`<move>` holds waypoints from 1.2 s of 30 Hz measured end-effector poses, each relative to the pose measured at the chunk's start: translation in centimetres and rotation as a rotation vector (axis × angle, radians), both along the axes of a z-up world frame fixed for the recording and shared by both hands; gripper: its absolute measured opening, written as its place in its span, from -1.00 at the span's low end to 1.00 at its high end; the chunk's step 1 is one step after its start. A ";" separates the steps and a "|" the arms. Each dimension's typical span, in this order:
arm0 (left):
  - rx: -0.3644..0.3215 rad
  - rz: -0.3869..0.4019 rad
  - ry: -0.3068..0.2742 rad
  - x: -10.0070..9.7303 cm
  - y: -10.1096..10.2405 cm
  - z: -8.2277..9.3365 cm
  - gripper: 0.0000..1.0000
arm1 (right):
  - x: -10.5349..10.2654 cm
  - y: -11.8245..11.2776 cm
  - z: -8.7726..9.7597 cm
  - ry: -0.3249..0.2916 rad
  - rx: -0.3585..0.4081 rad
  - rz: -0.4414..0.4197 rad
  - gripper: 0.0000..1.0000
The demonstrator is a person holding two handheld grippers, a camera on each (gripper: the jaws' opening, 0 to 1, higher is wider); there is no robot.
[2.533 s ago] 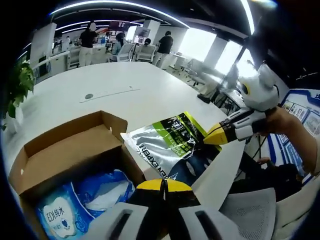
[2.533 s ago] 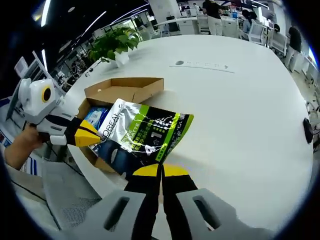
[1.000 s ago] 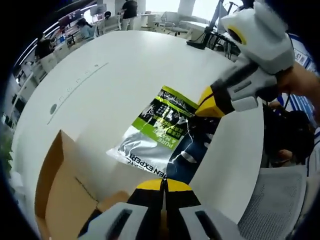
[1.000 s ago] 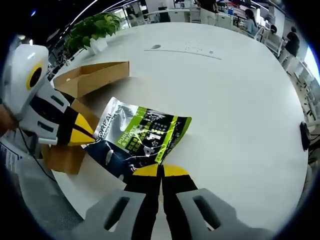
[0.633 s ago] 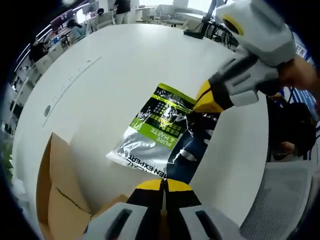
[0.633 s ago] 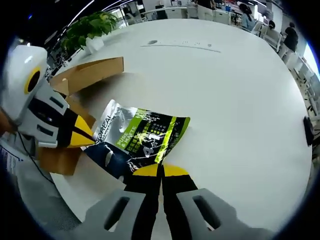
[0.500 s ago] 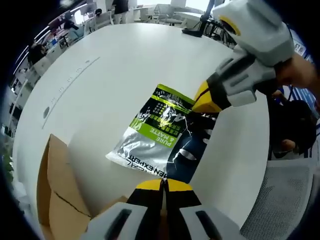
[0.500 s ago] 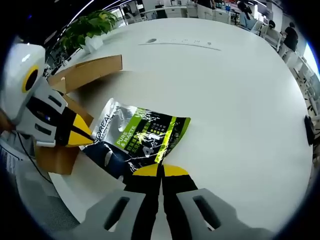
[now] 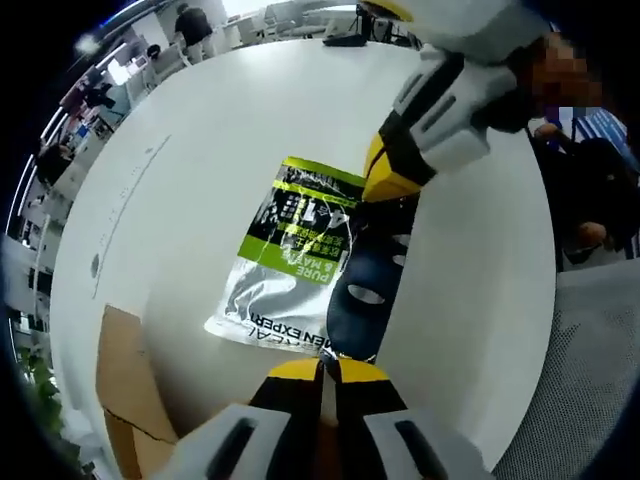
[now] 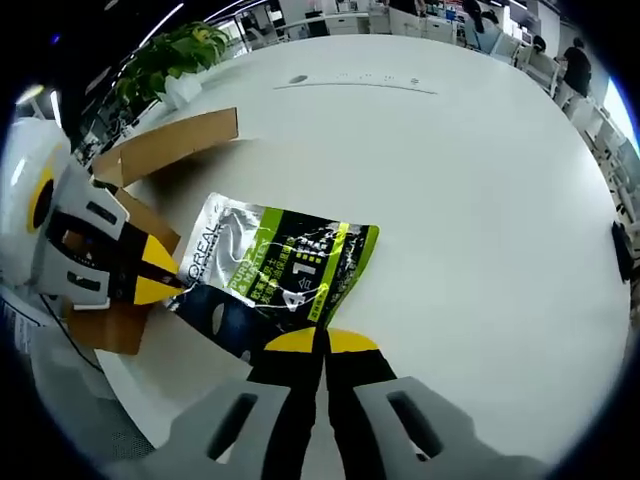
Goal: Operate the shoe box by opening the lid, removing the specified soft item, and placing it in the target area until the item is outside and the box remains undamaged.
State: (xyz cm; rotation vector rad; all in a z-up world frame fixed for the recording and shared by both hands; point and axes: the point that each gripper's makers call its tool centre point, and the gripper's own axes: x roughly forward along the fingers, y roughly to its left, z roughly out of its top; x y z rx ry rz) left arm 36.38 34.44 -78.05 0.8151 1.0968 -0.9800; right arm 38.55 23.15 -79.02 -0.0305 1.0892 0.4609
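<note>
A soft foil pouch (image 9: 300,255), silver, green and dark blue with print, stretches flat low over the white table (image 9: 200,150), held at two opposite edges. My left gripper (image 9: 322,368) is shut on its near edge, and in the right gripper view it comes in from the left (image 10: 168,285). My right gripper (image 10: 322,342) is shut on the pouch (image 10: 270,262) at the opposite edge, and shows from the upper right in the left gripper view (image 9: 385,185). The open cardboard shoe box (image 10: 165,145) stands beside the pouch, close to the left gripper. I cannot tell whether the pouch touches the table.
The box's flap (image 9: 125,385) stands at the lower left of the left gripper view. A potted plant (image 10: 170,60) is at the table's far side. A small black object (image 10: 625,240) lies near the right edge. A mesh chair (image 9: 590,380) is beside the table.
Both grippers carried the pouch from over the open box out to the bare table beside it and lowered it. Both stayed shut on it throughout.
</note>
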 end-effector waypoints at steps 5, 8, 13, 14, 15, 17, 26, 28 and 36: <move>0.003 -0.018 -0.030 0.0 0.3 0.8 -0.84 | -0.1 -0.2 0.0 -0.011 -0.021 0.018 -0.94; -0.018 -0.008 -0.031 -0.1 0.1 1.5 -0.74 | -0.3 -0.2 0.0 -0.012 -0.029 0.027 -0.91; -0.076 0.023 -0.053 0.1 -0.2 2.9 -0.64 | -0.4 -0.2 0.1 -0.019 -0.049 0.046 -0.83; -0.083 0.029 -0.052 0.1 -0.2 3.1 -0.64 | -0.5 -0.2 0.1 -0.019 -0.053 0.049 -0.80; -0.096 0.037 -0.053 0.1 -0.3 3.4 -0.63 | -0.6 -0.2 0.2 -0.023 -0.055 0.052 -0.77; -0.121 0.051 -0.055 0.0 -0.3 4.0 -0.61 | -0.7 -0.2 0.5 -0.033 -0.057 0.055 -0.74; -0.227 0.113 -0.065 -0.1 -0.1 6.2 -0.46 | -1.1 -0.5 1.9 -0.068 -0.063 0.054 -0.63; -0.239 0.119 -0.069 -0.3 0.2 6.6 -0.45 | -1.3 -0.6 2.4 -0.079 -0.060 0.055 -0.62; -0.348 0.190 -0.087 -0.6 0.9 8.8 -0.37 | -1.9 -0.2 4.9 -0.136 -0.042 0.052 -0.53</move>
